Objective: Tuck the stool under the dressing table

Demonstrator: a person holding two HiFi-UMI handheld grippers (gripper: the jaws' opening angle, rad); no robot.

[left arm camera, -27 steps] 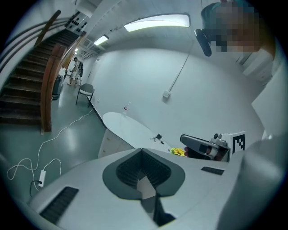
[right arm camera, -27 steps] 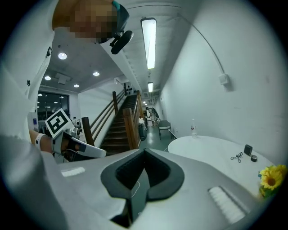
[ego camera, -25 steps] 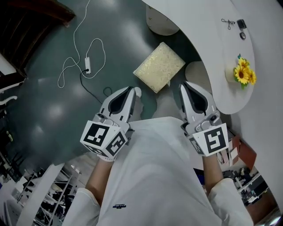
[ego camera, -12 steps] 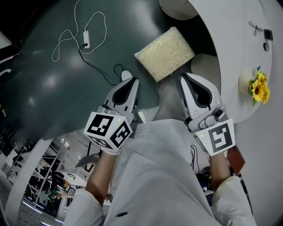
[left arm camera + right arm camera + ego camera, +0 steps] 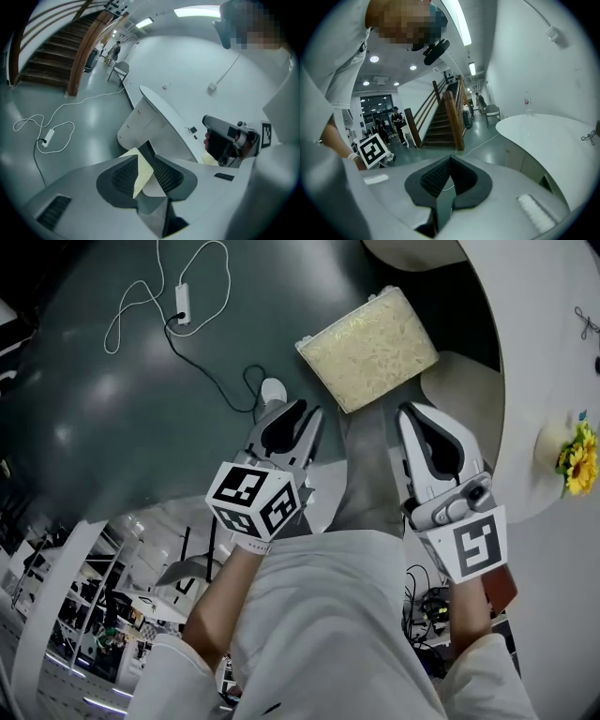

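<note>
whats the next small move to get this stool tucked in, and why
Probably lower both grippers to the near edge of the stool, ready to push. It stands out on the floor beside the dressing table, not under it, and the left gripper and right gripper hang short of it, touching nothing. The left jaws have just been opening, with nothing between them; the right are together.

Dark floor (image 5: 103, 437) carries corded power strip (image 5: 183, 307), cushioned stool (image 5: 367, 348); dressing table (image 5: 539, 343) bears yellow flowers (image 5: 578, 457) (near edge).
</note>
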